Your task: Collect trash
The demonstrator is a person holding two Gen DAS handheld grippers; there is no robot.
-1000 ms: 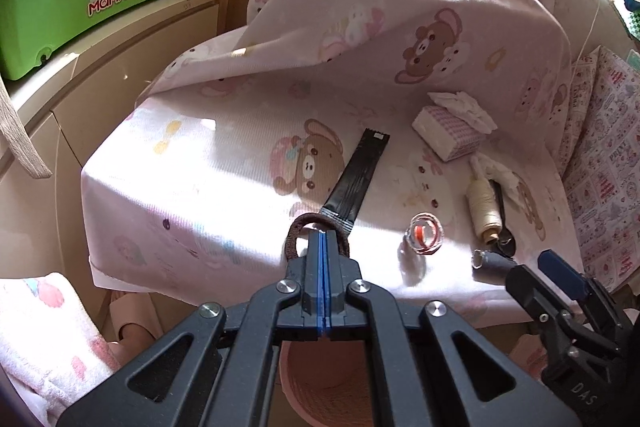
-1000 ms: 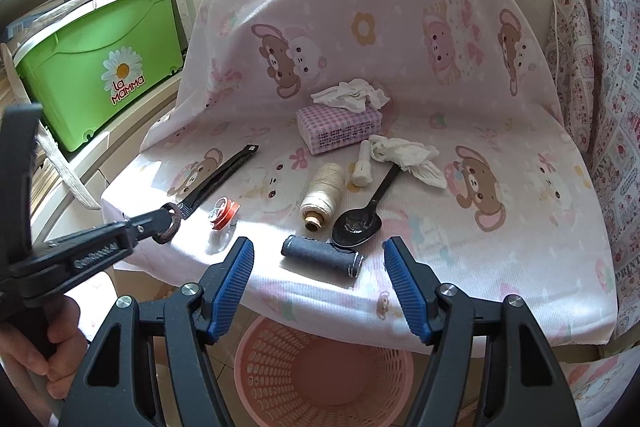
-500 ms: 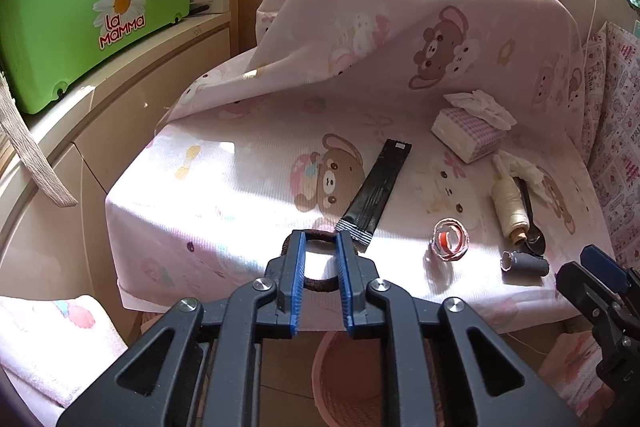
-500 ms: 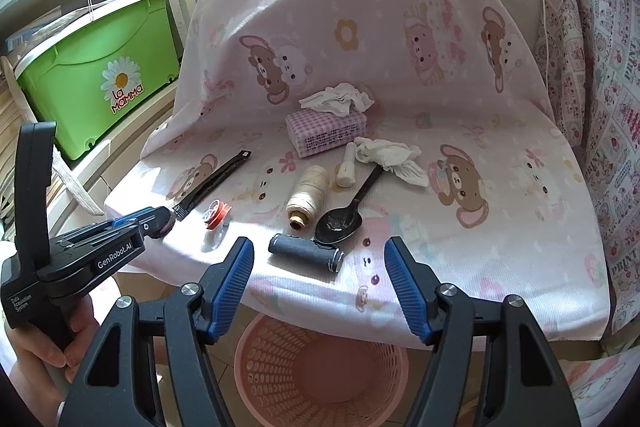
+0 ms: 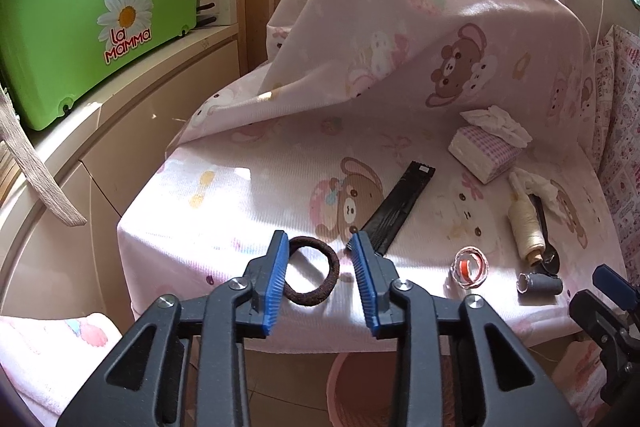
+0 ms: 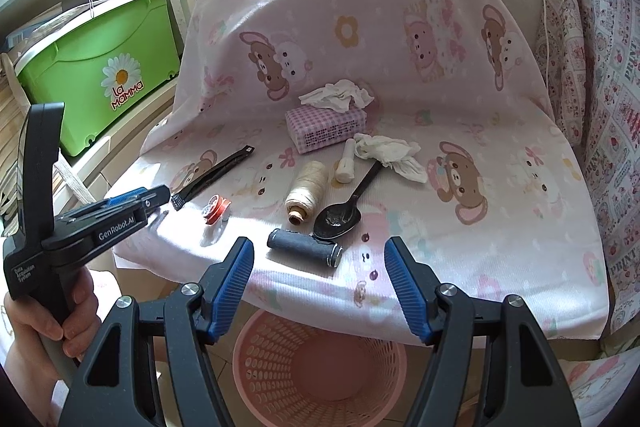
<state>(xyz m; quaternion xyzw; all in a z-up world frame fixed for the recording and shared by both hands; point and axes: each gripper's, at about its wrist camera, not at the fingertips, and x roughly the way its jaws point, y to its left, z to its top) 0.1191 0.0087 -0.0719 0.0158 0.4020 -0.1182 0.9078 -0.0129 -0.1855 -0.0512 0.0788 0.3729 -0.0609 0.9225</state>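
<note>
Two tools work over a chair seat draped in a pink bear-print cloth (image 6: 400, 39); the pink perforated plastic basket (image 6: 320, 367) stands below the cloth's front edge, its far rim hidden under the overhang in the right wrist view and only a sliver of it visible in the left. The left tool (image 5: 320, 279) has just been opening, and its blue pads stand apart around a dark brown elastic hair band (image 5: 314, 273) that lies flat near the front left edge of the seat; whether the left pad touches the band cannot be told. Just beyond lies a flat black ridged strip (image 5: 396, 209), its near end hidden behind the right finger. The right tool (image 6: 320, 283) hangs open with nothing between its pads, just in front of a dark grey cylinder (image 6: 304, 247) lying close to the seat's front edge; beside it are a black plastic spoon (image 6: 344, 211), a cream thread spool (image 6: 304, 191), a small red-and-white tape roll (image 6: 216, 209) and a crumpled white tissue (image 6: 392, 157). The seat's left half is bare.
</note>
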